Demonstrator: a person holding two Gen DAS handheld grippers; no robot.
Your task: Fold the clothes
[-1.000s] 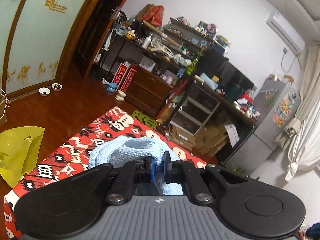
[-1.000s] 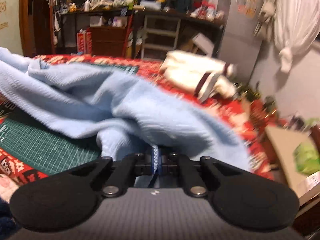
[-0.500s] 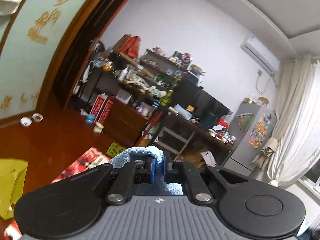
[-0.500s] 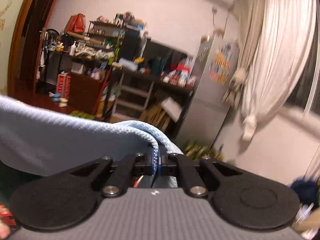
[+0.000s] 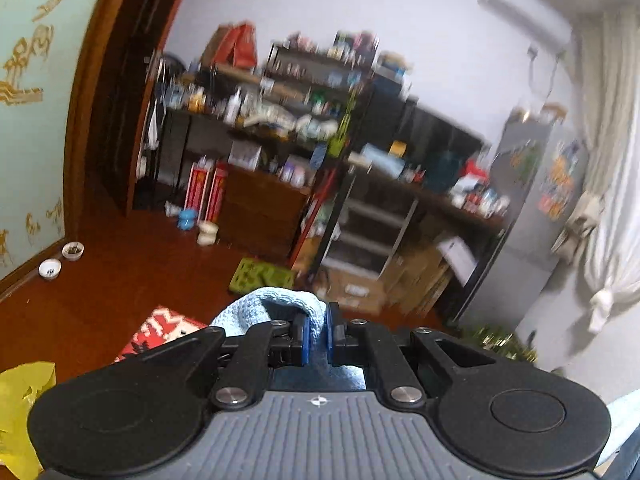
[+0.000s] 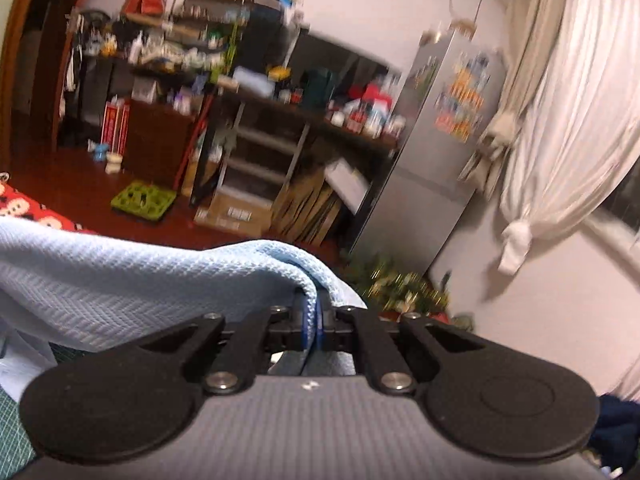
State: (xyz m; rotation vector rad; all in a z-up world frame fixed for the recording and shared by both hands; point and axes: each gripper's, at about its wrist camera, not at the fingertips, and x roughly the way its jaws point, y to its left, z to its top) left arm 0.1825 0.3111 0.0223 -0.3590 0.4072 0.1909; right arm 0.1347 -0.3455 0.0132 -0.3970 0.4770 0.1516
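Left claw (image 5: pixel 316 334) pinching bunched edge of pale blue waffle-knit cloth (image 5: pixel 276 306), blue pads tight on it. Cloth lifted, red patterned bench cover (image 5: pixel 160 330) low at left. Right claw (image 6: pixel 311 322) clamped on another edge of same cloth (image 6: pixel 120 276); fabric runs leftward from it toward my left claw. Long axis probably spans between claws; hanging part hidden.

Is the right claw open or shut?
Shut: the right claw pinches the light blue knit garment between its blue pads.
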